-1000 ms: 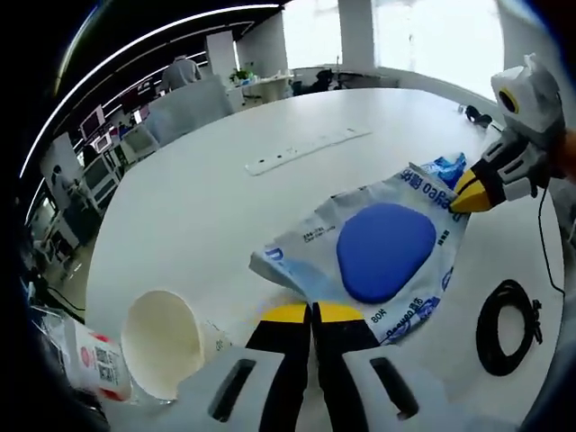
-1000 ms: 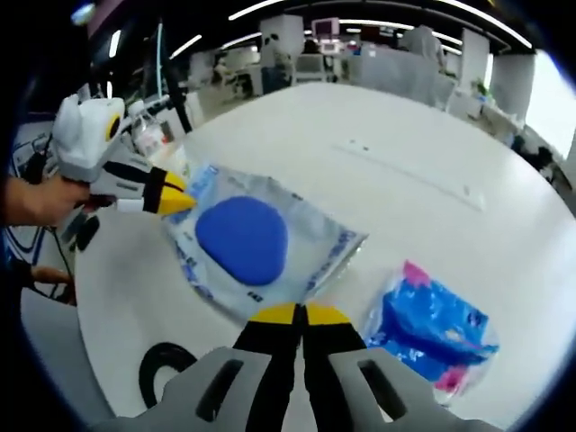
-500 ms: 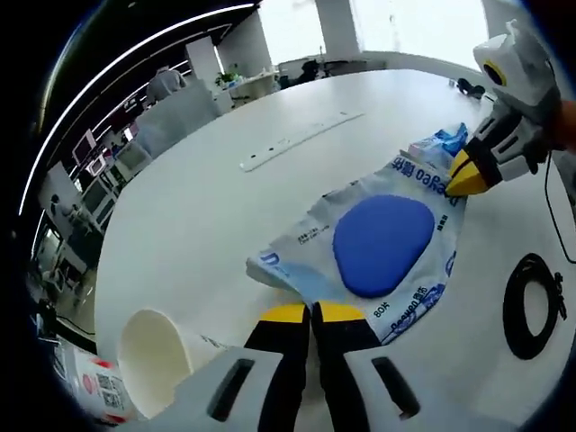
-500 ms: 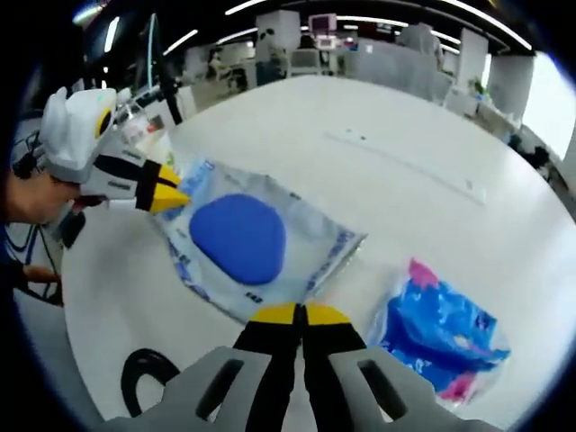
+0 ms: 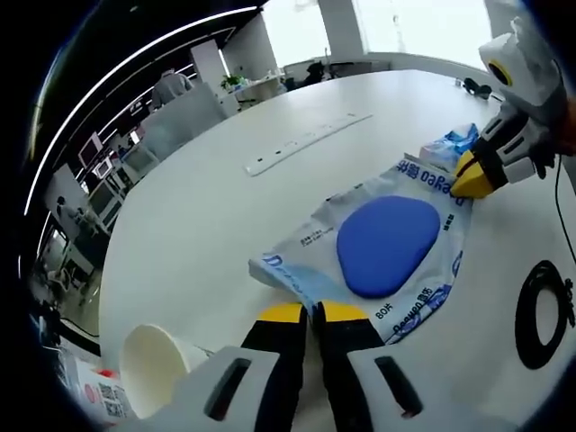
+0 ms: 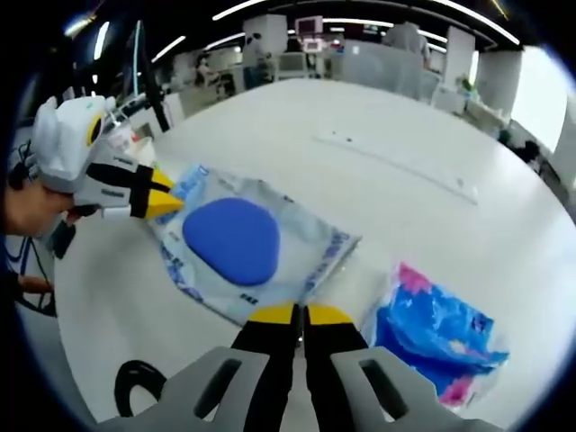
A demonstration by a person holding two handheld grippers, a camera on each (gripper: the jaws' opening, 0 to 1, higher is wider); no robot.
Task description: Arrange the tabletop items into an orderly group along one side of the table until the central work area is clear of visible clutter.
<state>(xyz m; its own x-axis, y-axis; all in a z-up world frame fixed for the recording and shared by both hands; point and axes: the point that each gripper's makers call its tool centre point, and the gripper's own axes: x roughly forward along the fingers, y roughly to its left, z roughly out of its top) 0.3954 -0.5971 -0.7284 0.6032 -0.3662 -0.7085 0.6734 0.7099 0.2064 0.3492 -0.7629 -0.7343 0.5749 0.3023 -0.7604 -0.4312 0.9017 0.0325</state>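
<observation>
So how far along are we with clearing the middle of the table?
Early. Both the left gripper and right gripper are shut on opposite edges of the clear bag holding a blue pad, which lies mid-table. Left to group: blue packet, paper cup, black cable, white strip.

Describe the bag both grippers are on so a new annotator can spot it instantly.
On the big white table, look between the paper cup and the black cable coil. The flat clear plastic bag lies there, gripped at opposite edges. Its large solid blue oval pad sets it apart from the crumpled blue-and-pink packet beside it.
</observation>
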